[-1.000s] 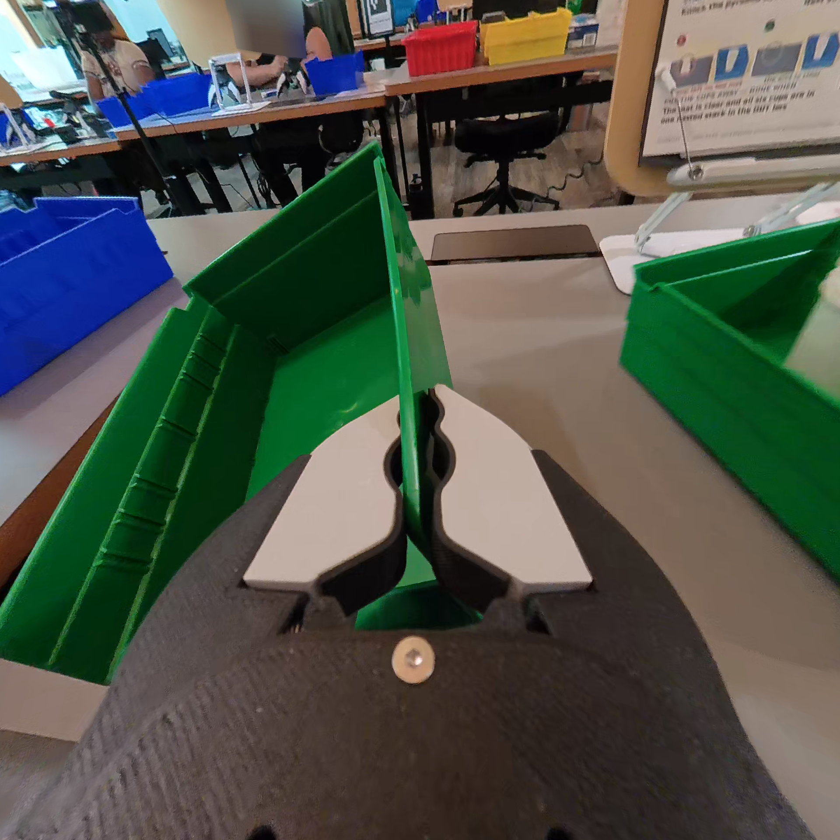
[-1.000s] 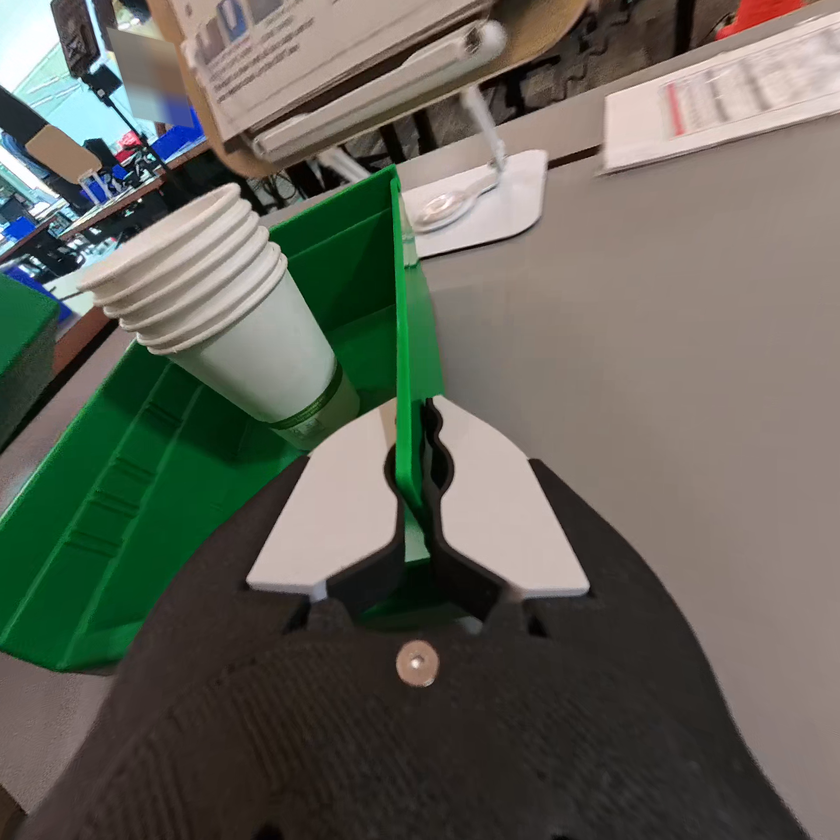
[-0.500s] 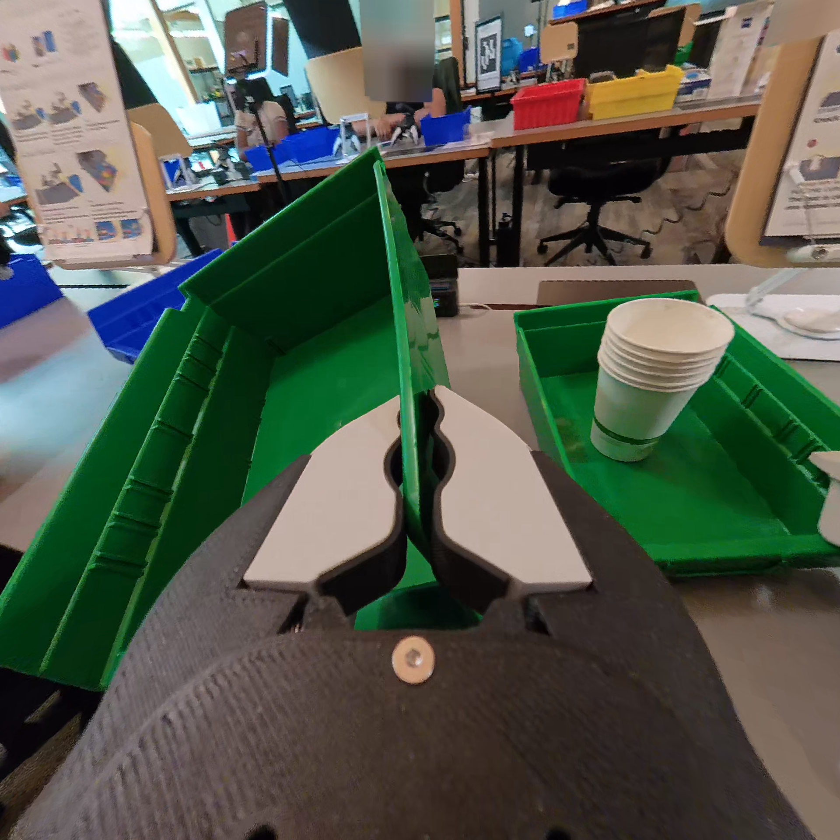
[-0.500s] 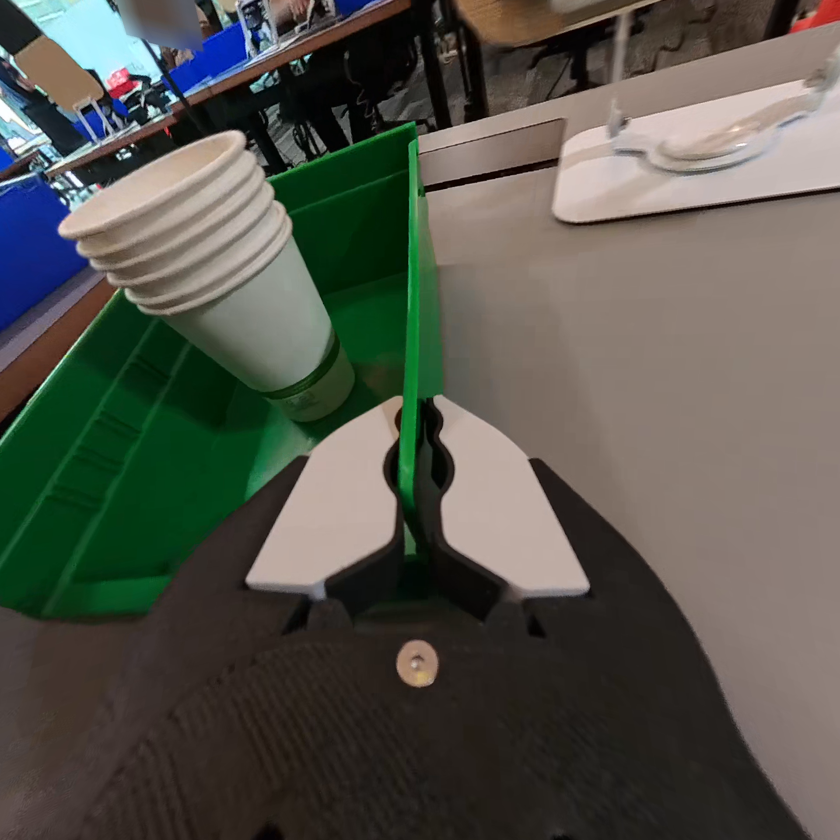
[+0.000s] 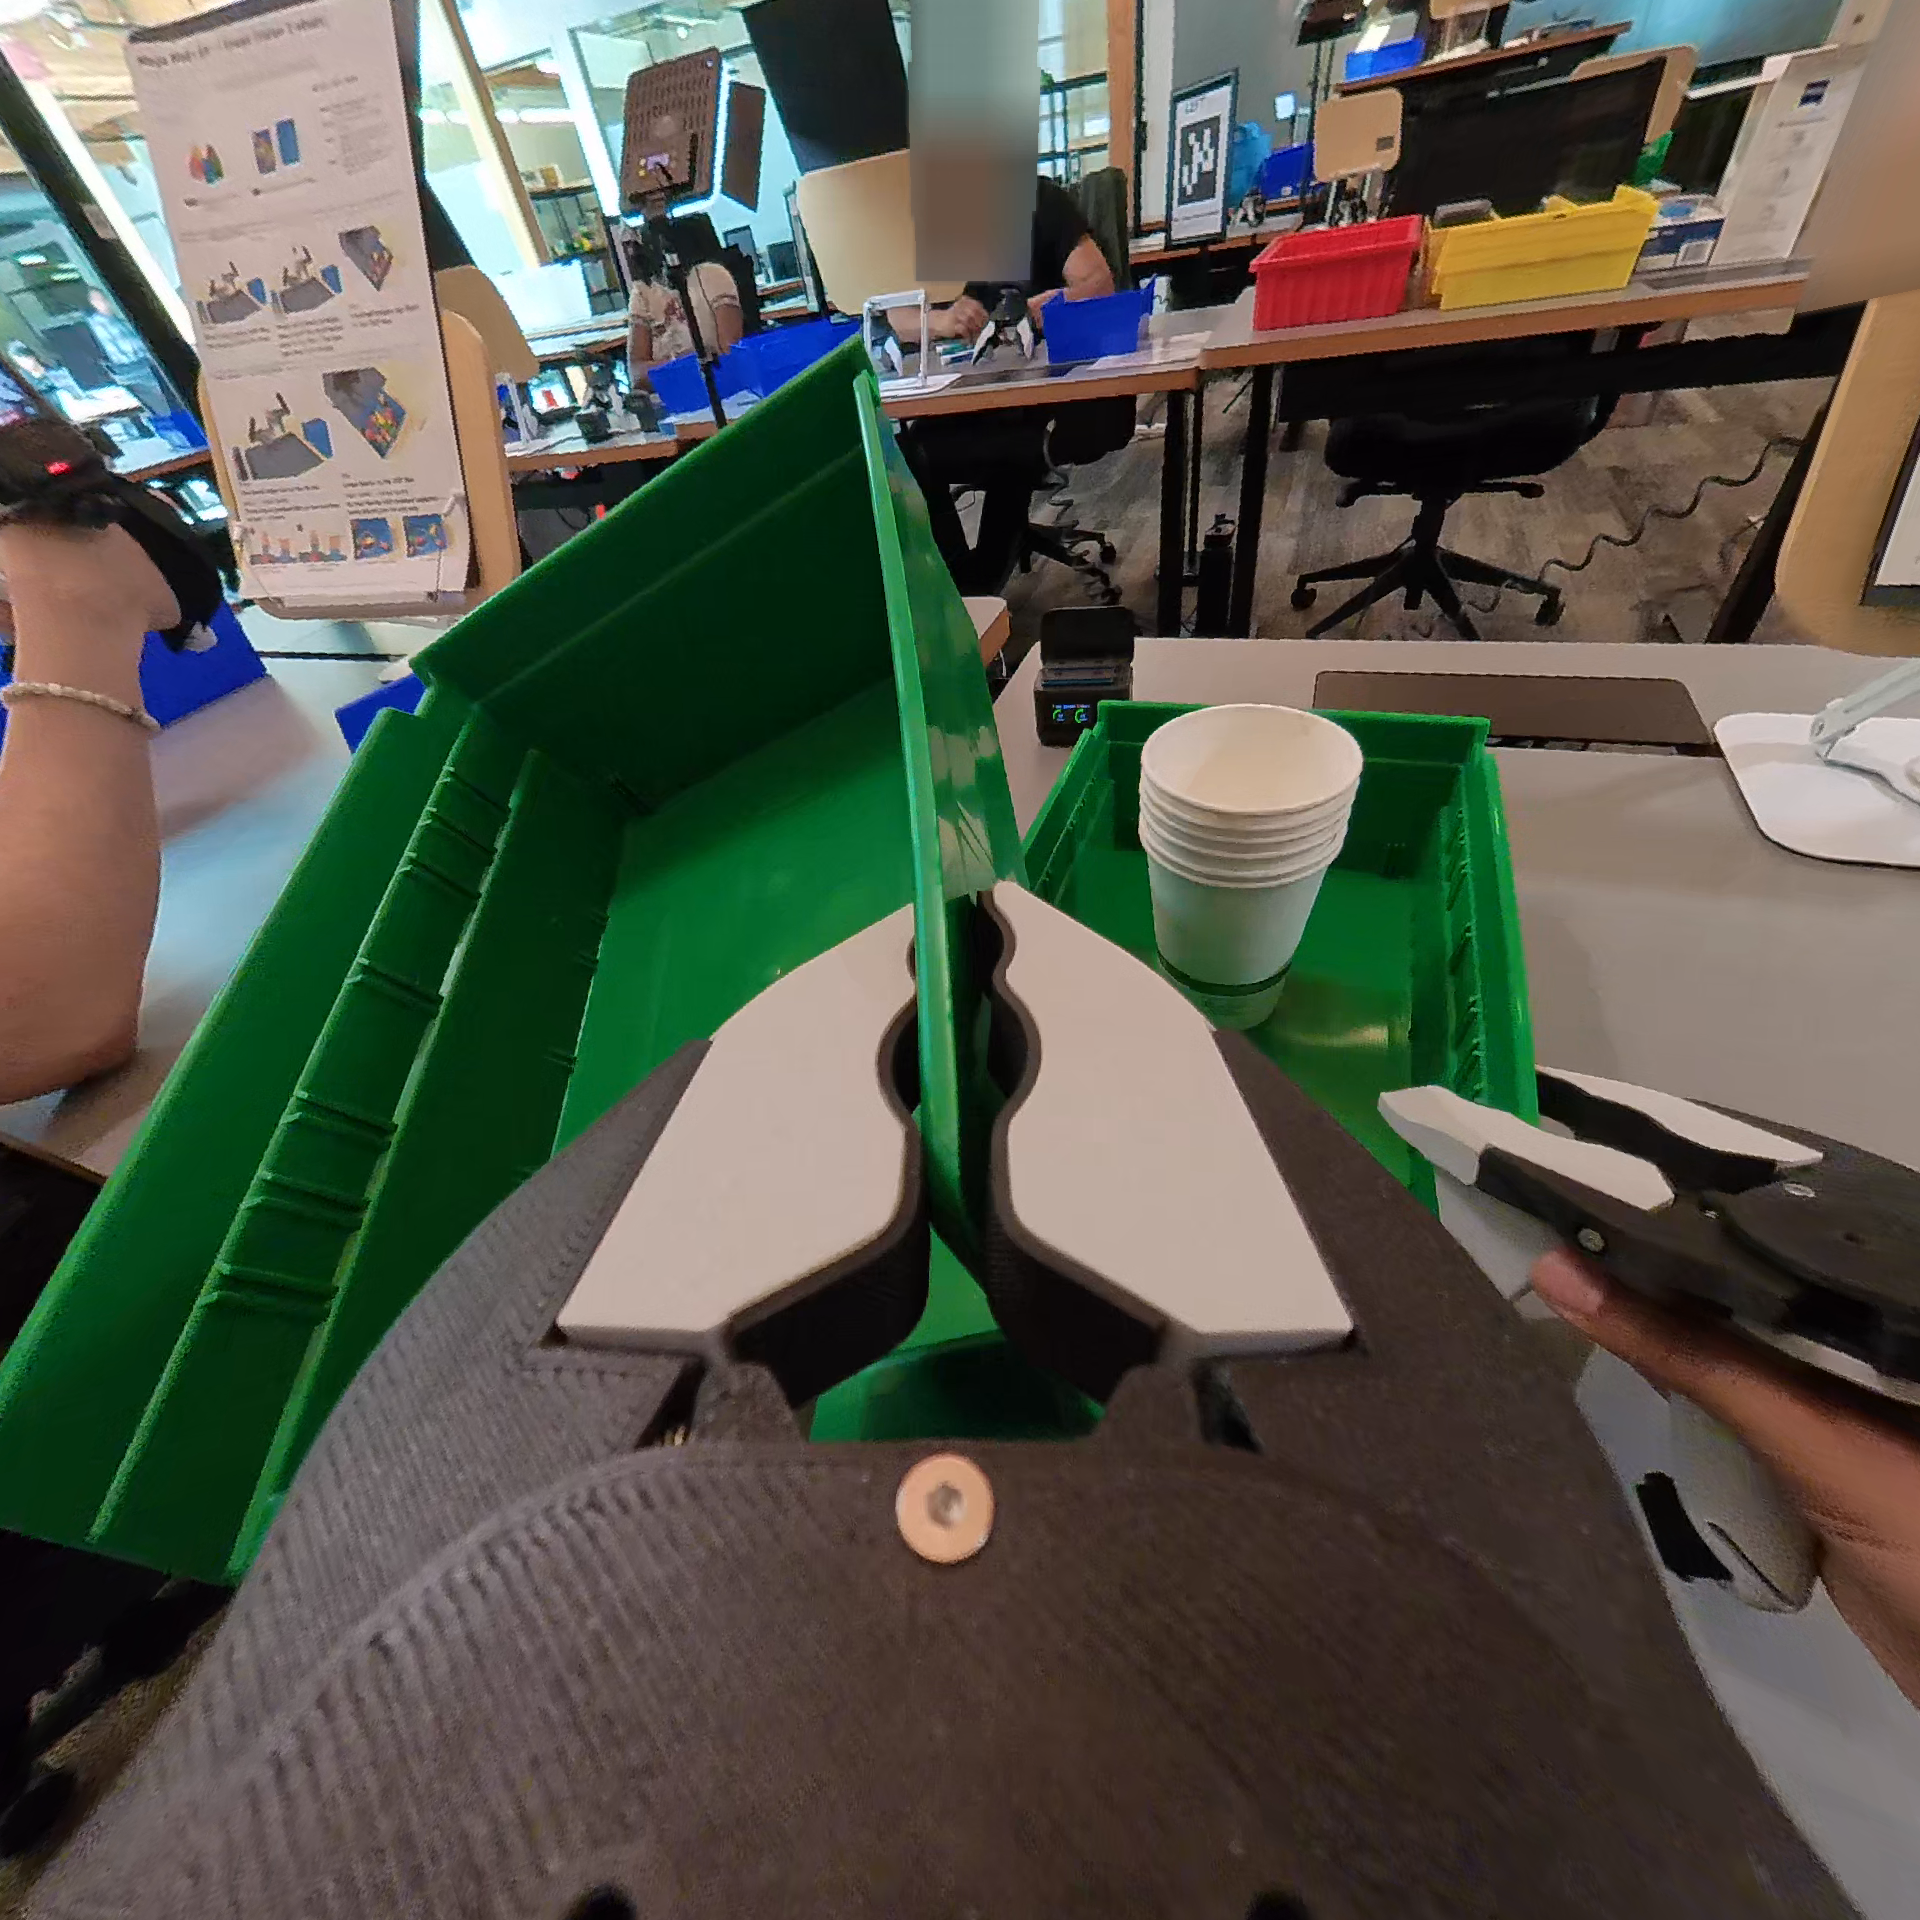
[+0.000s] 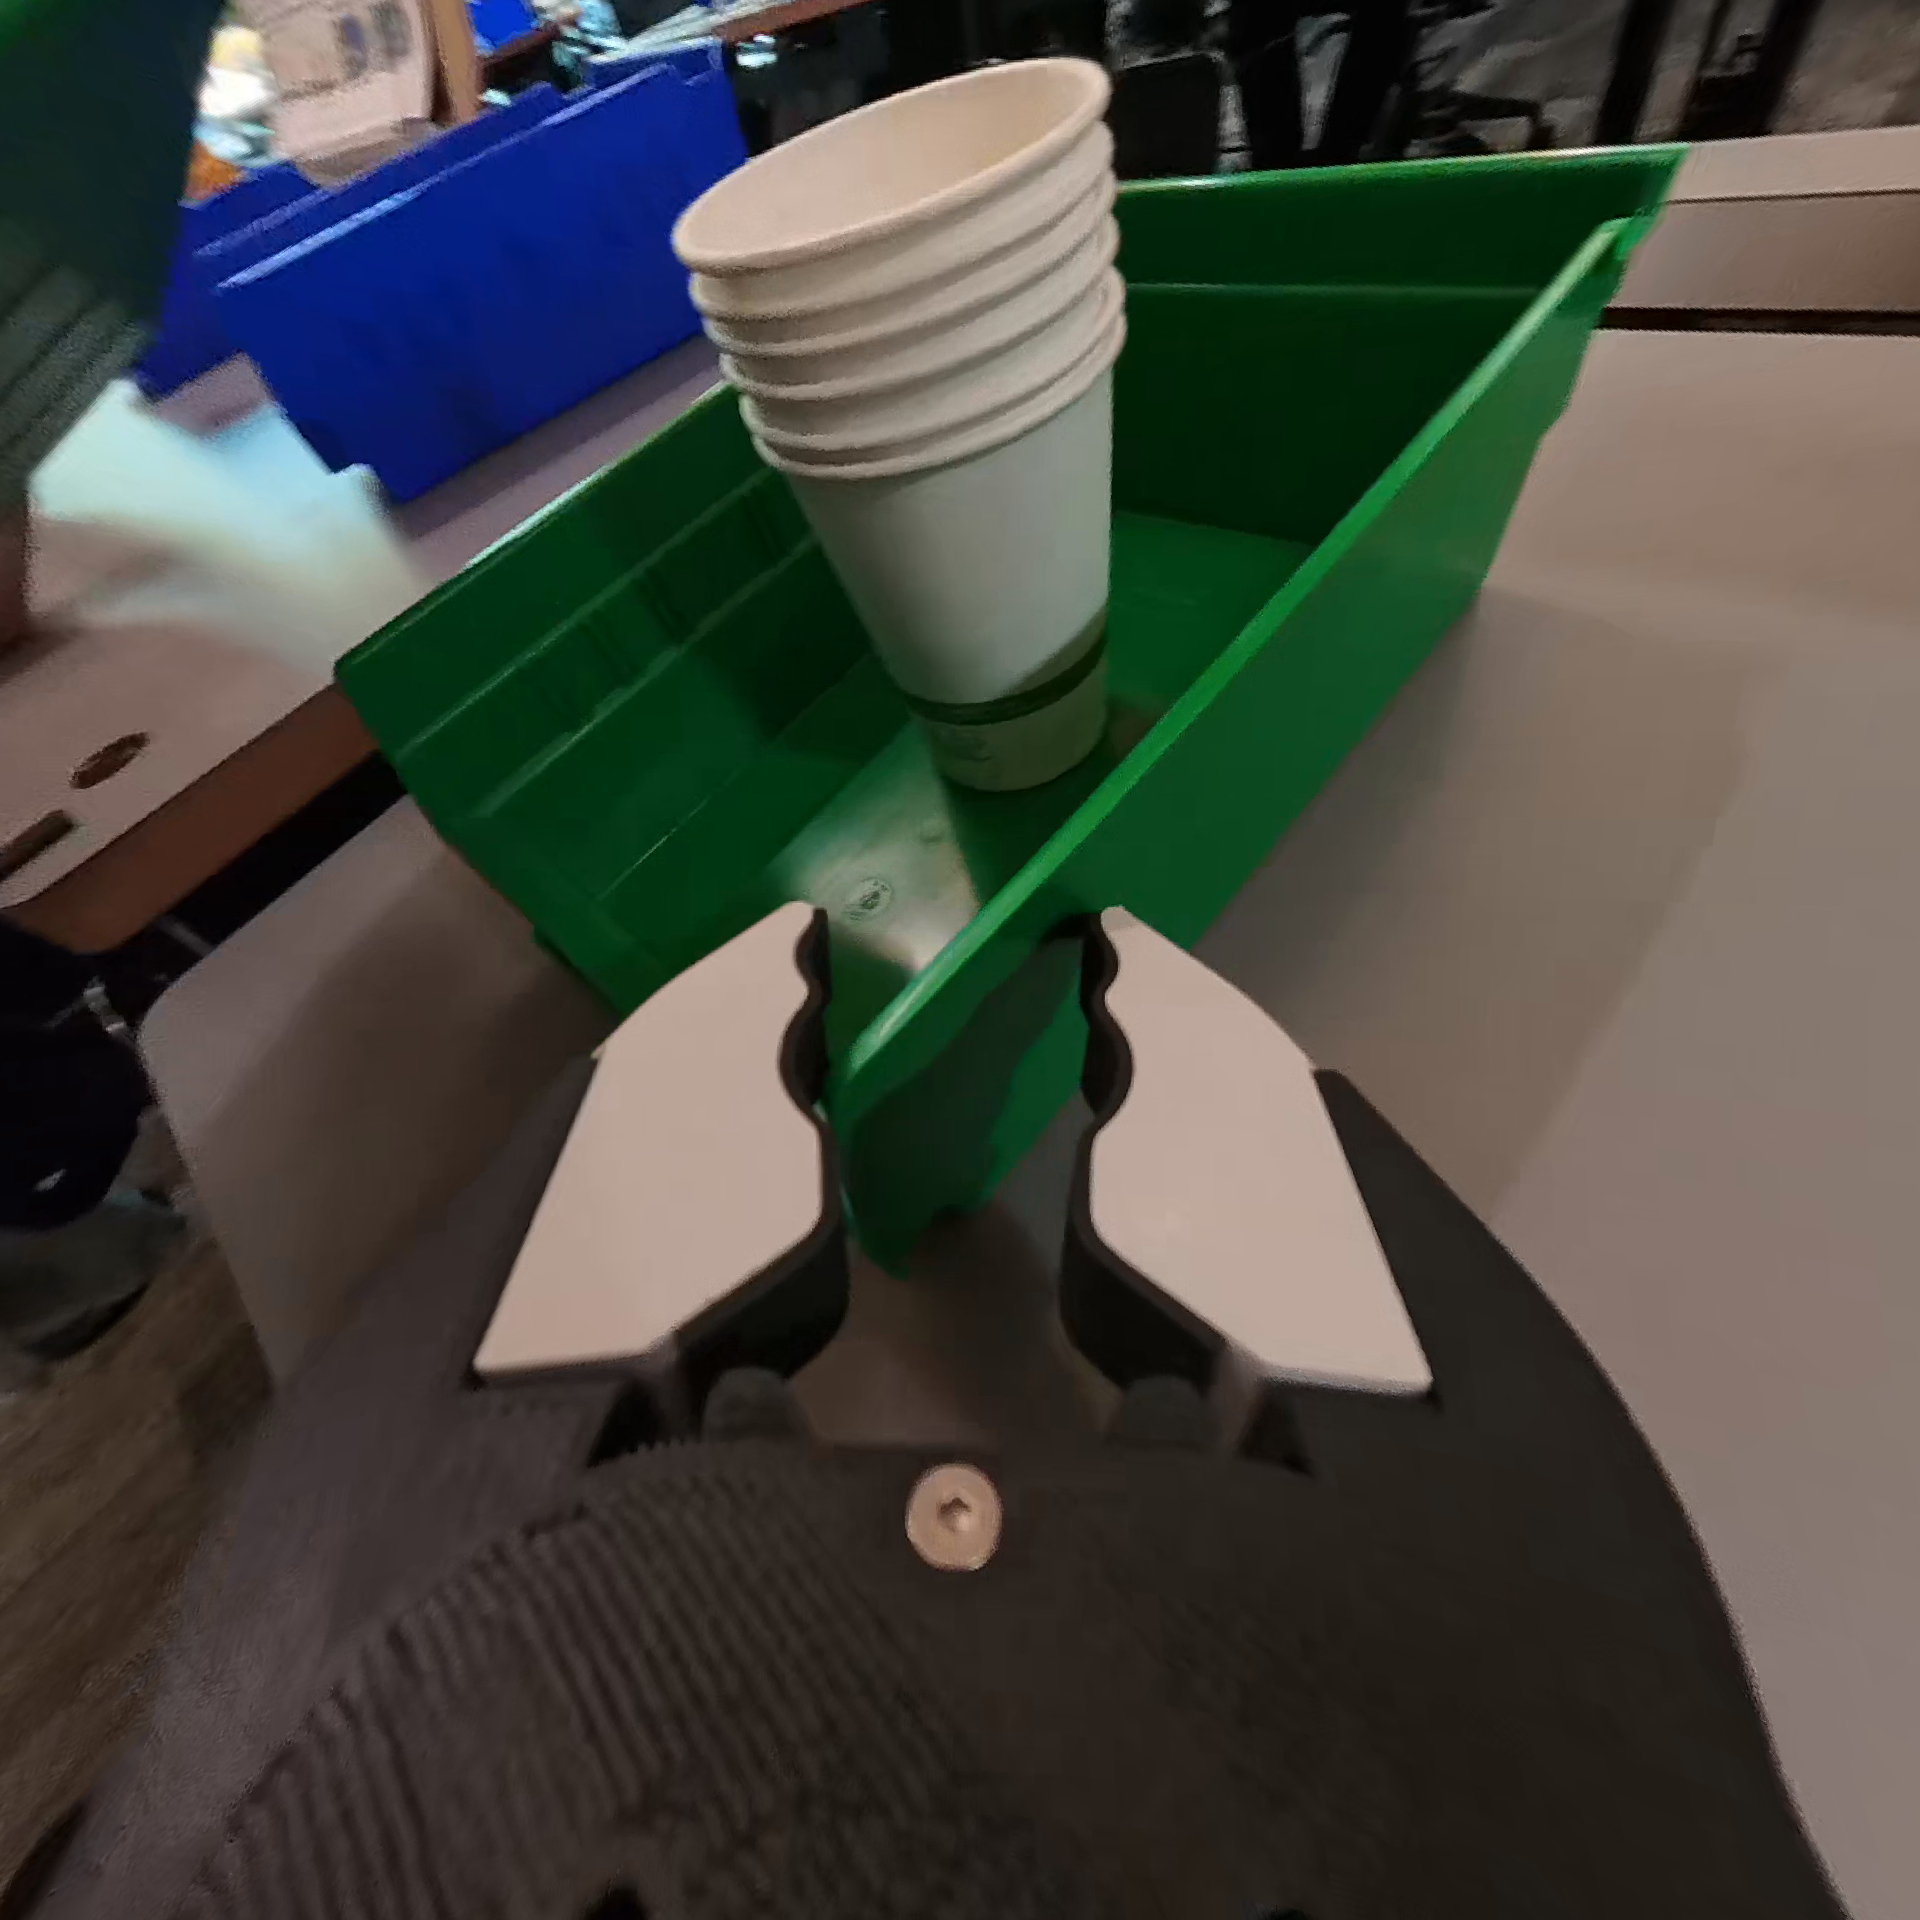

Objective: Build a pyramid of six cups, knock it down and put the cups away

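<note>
My left gripper is shut on the right side wall of an empty green bin and holds it tilted up off the grey table. A second green bin rests on the table to its right, with a stack of white paper cups standing in it. My right gripper is open, its fingers on either side of that bin's near corner. The cups stand just beyond it. The right gripper also shows in the left wrist view, held by a hand at the bin's near right corner.
A person's forearm rests at the left edge. A blue bin sits far left. A small black device and a white lamp base lie behind the bins. A poster stand and desks with red and yellow bins stand beyond.
My right gripper has opened and let go of the cup bin's wall. My left gripper, still shut on the empty bin, has swung so the cup bin now lies close on its right.
</note>
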